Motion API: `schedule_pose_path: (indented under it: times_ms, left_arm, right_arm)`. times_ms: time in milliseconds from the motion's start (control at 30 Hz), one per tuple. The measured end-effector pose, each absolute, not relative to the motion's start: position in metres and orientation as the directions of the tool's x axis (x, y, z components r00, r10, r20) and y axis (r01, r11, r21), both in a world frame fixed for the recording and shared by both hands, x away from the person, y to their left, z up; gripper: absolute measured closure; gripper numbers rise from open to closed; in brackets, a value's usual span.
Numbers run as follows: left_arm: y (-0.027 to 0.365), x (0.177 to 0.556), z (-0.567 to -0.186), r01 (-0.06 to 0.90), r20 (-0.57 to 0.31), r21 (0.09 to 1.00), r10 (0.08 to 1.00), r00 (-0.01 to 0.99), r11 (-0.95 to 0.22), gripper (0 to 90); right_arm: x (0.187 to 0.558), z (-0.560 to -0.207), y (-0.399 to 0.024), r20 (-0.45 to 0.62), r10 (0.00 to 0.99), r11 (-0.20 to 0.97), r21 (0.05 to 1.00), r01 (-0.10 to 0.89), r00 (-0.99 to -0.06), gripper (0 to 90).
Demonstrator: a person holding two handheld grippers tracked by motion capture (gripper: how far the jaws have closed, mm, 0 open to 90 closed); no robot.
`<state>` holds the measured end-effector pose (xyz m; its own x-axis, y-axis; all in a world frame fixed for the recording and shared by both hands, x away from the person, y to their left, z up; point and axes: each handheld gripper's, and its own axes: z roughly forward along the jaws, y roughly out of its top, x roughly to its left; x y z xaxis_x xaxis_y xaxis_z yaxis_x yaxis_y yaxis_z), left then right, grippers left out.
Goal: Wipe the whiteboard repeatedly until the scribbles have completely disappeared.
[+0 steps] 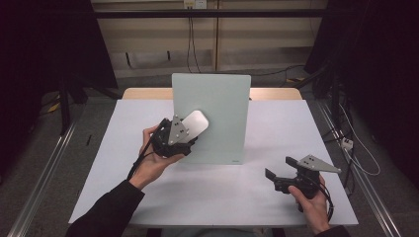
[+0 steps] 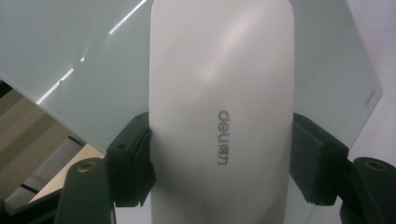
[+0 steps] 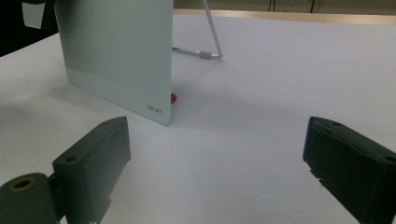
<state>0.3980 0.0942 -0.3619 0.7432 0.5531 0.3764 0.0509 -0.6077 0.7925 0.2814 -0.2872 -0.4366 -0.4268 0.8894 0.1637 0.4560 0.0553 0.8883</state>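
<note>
Clamping white eraser (image 2: 219, 116) marked "deli" | left hand-held gripper (image 2: 219, 158) | right hand-held gripper (image 3: 215, 172) released | glass board (image 1: 212, 116) logo unreadable

I see dark sleeves on both my forearms. My left gripper (image 1: 174, 136) and right gripper (image 1: 296, 176) are black, each topped with a grey three-cornered plate and trailing a black cable.
</note>
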Motion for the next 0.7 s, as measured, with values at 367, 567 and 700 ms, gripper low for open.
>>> schedule_pose_path:
  times_ms: [367,567,700]
  left_arm:
    - [0.108,0.421,-0.313,0.019,0.405,0.832,0.63,0.663,-0.555,31.1]
    - [0.112,0.423,-0.313,0.014,0.412,0.841,0.657,0.632,-0.541,31.1]
    - [0.11,0.416,-0.325,0.021,0.424,0.821,0.634,0.647,-0.571,31.2]
  right_arm:
    - [0.281,-0.437,-0.288,0.165,0.889,0.054,0.889,0.455,-0.428,7.2]
    - [0.281,-0.437,-0.287,0.163,0.887,0.057,0.889,0.454,-0.431,7.2]
    - [0.281,-0.436,-0.288,0.166,0.888,0.054,0.888,0.456,-0.429,7.2]
